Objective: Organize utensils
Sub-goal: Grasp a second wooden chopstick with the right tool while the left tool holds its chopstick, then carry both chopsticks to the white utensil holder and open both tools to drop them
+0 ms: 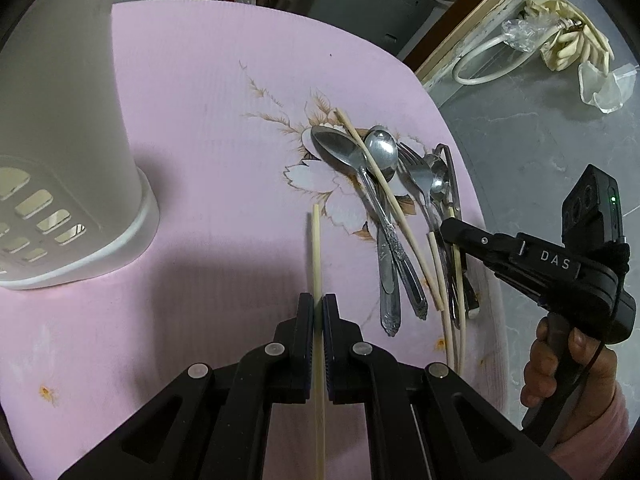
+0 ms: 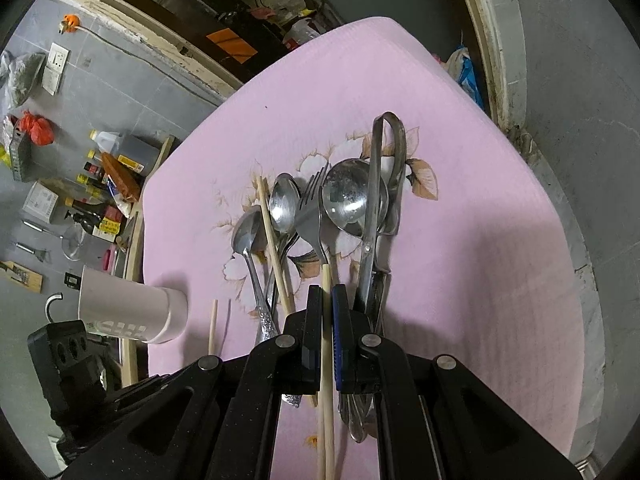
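In the left wrist view my left gripper (image 1: 318,305) is shut on a pale wooden chopstick (image 1: 316,248) that juts forward over the pink cloth. To its left stands the white slotted utensil holder (image 1: 80,168). A pile of spoons (image 1: 340,148), a fork (image 1: 420,176), loose chopsticks (image 1: 384,184) and metal tongs (image 1: 450,168) lies to the right. My right gripper (image 1: 445,228) reaches into that pile. In the right wrist view my right gripper (image 2: 327,294) is shut on another chopstick (image 2: 326,276), just short of the fork (image 2: 316,208) and a large spoon (image 2: 344,196). The holder (image 2: 132,308) is at the left.
The flower-printed pink tablecloth (image 1: 208,80) ends in a rounded edge close behind the pile. A person's hand (image 1: 568,368) in a pink sleeve holds the right gripper's handle. Bottles and boxes (image 2: 104,184) crowd the floor, and a hose and gloves (image 1: 560,40) lie beyond the table.
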### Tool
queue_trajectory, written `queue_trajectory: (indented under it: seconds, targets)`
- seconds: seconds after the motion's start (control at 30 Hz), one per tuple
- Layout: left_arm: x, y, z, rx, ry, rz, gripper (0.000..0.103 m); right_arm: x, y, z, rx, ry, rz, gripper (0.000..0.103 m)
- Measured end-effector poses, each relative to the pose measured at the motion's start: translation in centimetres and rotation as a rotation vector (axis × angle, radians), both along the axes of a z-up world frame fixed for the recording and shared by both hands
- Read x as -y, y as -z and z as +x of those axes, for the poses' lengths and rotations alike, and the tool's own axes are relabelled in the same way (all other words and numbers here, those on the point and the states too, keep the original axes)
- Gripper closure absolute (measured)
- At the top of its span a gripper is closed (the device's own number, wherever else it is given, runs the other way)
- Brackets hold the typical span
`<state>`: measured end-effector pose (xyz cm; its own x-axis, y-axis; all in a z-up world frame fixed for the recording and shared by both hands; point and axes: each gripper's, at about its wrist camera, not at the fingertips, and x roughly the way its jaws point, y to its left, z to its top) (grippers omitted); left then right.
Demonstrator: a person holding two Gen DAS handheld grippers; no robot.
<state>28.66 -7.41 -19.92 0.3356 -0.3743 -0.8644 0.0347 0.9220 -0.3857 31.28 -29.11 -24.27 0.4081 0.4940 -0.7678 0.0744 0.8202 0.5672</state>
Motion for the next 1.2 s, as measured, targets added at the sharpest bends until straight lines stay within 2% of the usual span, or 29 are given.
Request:
queue_trajectory:
  seconds: [0.2,0.37,0.6,0.87,1.03,1.2]
  targets:
    - [-0.1,-0.5,-0.1,0.037,0.001,-0.031,0.098,-0.3,-2.0,-0.9,0.070,-0.028,-0.012,0.099]
    - [-0.6,-2.9,-1.2,0.152,0.006,-0.089,0.098,-0.1,-5.6,-2.8,0.153,-0.021,0.019,0.099]
    - [-3.0,-7.5,-2.6,0.296,-0.030,-0.139,0.098,-1.8,-11.9,-5.6,0.340,-0.013,0.047,0.099]
    - [-8.1,-13.9,-4.5,0.461,-0.111,-0.160,0.098,-6.4,-19.1,-6.2,0.582,0.013,0.088,0.099]
    - [-13.3,-17.5,-4.5,0.551,-0.180,-0.122,0.098,-11.0,-23.2,-5.0,0.742,0.006,0.104,0.099]
    - [-18.9,-19.6,-4.1,0.639,-0.275,-0.082,0.098,-15.0,-26.1,-3.7,0.871,0.025,0.111,0.099]
